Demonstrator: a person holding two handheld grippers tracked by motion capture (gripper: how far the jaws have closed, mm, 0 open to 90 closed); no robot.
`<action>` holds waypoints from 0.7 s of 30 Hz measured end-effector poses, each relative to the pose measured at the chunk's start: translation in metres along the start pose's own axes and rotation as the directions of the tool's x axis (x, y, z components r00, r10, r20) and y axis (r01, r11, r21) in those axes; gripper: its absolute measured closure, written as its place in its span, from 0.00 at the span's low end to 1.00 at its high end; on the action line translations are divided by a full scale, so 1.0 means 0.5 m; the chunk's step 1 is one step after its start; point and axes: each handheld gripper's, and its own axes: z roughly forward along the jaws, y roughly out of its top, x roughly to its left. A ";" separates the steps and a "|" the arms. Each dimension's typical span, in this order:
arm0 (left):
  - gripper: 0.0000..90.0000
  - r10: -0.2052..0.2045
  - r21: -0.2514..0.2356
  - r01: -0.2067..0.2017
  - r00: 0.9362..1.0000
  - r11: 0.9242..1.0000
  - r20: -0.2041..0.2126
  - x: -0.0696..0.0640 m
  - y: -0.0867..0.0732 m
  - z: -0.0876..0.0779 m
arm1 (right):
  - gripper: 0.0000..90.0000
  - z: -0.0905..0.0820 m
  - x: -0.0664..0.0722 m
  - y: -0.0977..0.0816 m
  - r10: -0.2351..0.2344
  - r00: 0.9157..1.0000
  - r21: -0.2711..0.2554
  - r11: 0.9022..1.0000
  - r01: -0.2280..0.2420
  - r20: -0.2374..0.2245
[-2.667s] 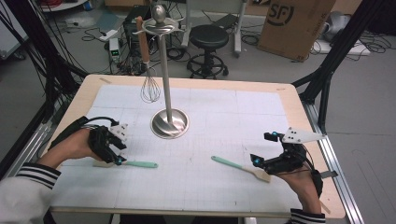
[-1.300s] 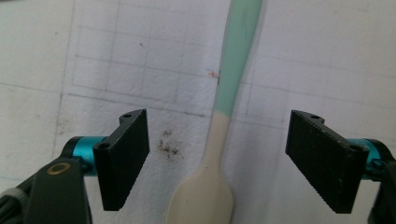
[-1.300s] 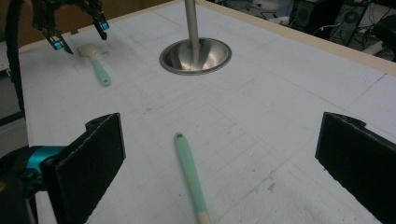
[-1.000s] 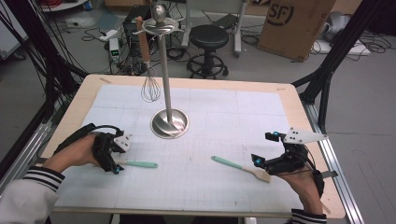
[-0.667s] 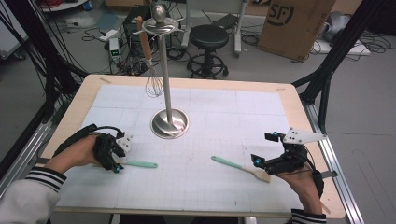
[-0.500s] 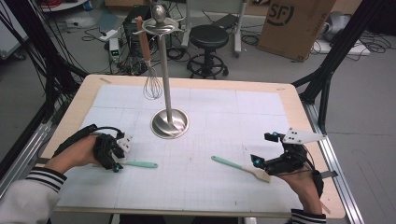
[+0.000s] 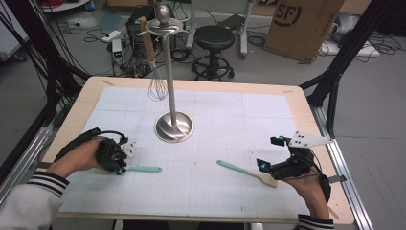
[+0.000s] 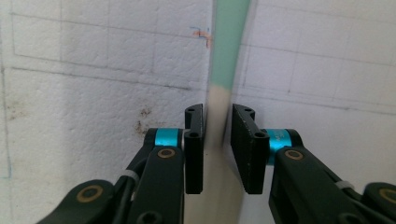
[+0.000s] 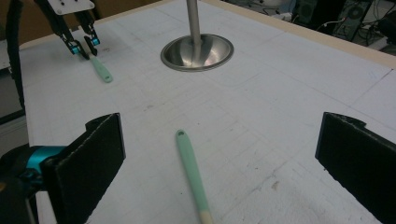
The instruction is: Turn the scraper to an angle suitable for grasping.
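Two spatulas with mint handles and pale wooden blades lie on the white gridded mat. My left gripper (image 7: 118, 162) (image 8: 217, 140) straddles the wooden neck of the left spatula (image 7: 142, 168) (image 8: 227, 42). Its jaws have just been closing and stand narrowly on either side of the neck, with a thin gap on one side. My right gripper (image 7: 266, 168) (image 9: 223, 128) is wide open and low over the blade end of the right spatula (image 7: 234, 167) (image 9: 190, 170), whose handle runs away between the jaws.
A metal utensil stand (image 7: 173, 126) (image 9: 196, 51) rises from mid-table, with a whisk (image 7: 157, 87) hanging from its top ring. A wooden rim (image 7: 201, 85) borders the mat. Beyond the table are a stool (image 7: 213, 40), a cardboard box (image 7: 300, 24) and floor cables.
The left hand has settled slightly lower over the spatula's end since the oldest frame. The whisk swayed a little on its hook. The right hand has kept still.
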 end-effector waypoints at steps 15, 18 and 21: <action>0.90 -0.001 0.012 0.001 1.000 1.000 0.000 -0.003 0.005 0.001 | 0.00 0.003 0.001 -0.001 0.004 1.000 0.003 1.000 -0.004 -0.005; 0.90 -0.010 0.008 0.010 1.000 1.000 0.003 -0.001 0.005 0.001 | 0.00 0.003 0.001 -0.001 0.004 1.000 0.003 1.000 -0.004 -0.005; 0.90 -0.017 -0.013 0.017 1.000 1.000 0.010 -0.001 0.005 -0.004 | 0.00 0.003 0.000 -0.001 0.000 1.000 0.002 1.000 0.000 -0.003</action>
